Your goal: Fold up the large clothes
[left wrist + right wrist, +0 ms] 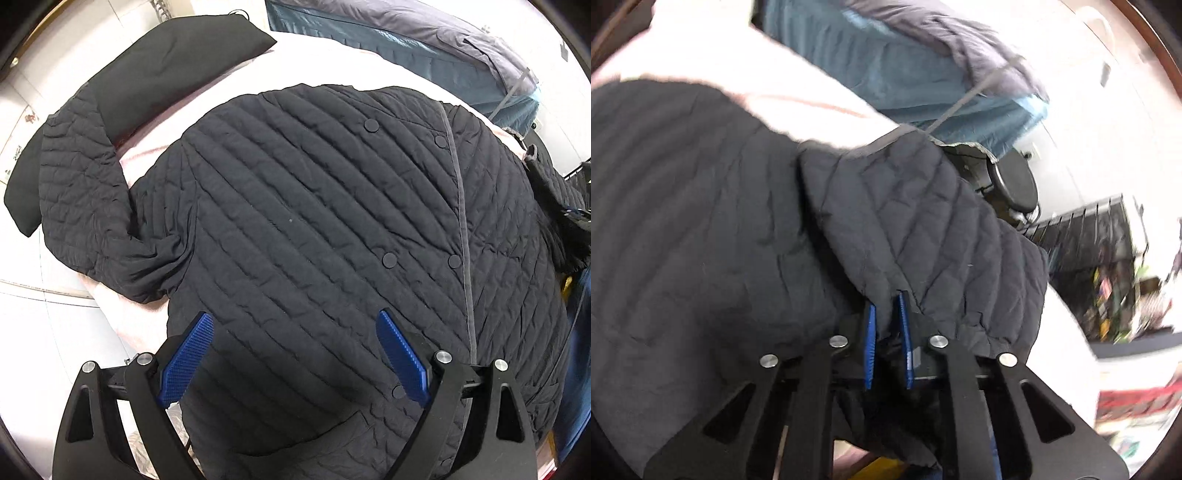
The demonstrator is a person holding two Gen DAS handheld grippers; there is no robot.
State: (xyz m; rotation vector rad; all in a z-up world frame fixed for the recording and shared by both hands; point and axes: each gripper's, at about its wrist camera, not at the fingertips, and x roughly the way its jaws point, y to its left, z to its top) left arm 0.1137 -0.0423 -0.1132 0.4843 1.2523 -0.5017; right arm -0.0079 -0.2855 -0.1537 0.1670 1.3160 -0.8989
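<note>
Jacket (314,221) lies flat; left gripper (295,354) gapes above, right gripper (887,332) pinches its sleeve (923,229).

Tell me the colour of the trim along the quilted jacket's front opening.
Grey, a thin strip against the black quilted jacket; the trim shows best in the left wrist view.

Setting: a home bedroom. Evidence: wide bed with pale pink sheet (147,321); second bed under rumpled teal-and-grey quilt (406,40); flat black rectangular pillow (177,55); white tiled floor (44,306). Black wire rack (1082,229) of blurred, colourful items stands at the side.
</note>
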